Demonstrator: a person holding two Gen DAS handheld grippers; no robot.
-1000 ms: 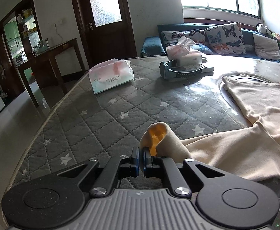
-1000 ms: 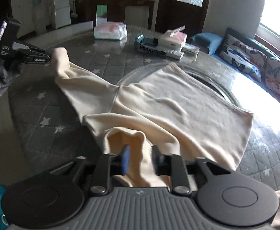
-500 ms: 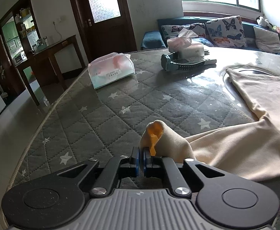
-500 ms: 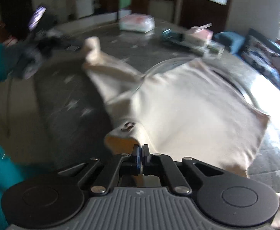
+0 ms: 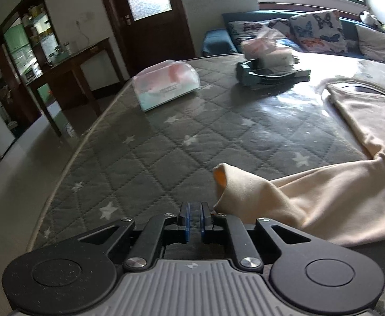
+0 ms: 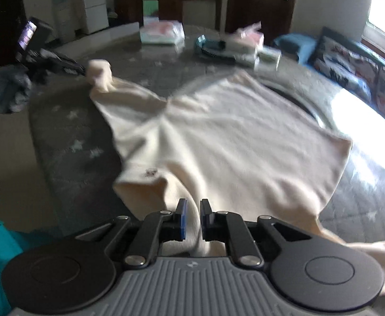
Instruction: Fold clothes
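A cream long-sleeved top lies spread on the grey quilted star-patterned table. In the left wrist view its sleeve cuff stands bunched just right of my left gripper, whose jaws have a narrow gap with nothing between them. In the right wrist view my right gripper is slightly parted, with a fold of the collar edge lying in the gap; the pads do not pinch it. The left gripper shows at the far sleeve end.
A wrapped tissue pack, a teal tray and a tissue box sit at the table's far side. A sofa with butterfly cushions stands behind. The table's edge curves along the left.
Both grippers were shut on the cloth half a second ago and have now parted. The sleeve cuff has slipped out to the right of the left gripper. The top lies flatter and more spread.
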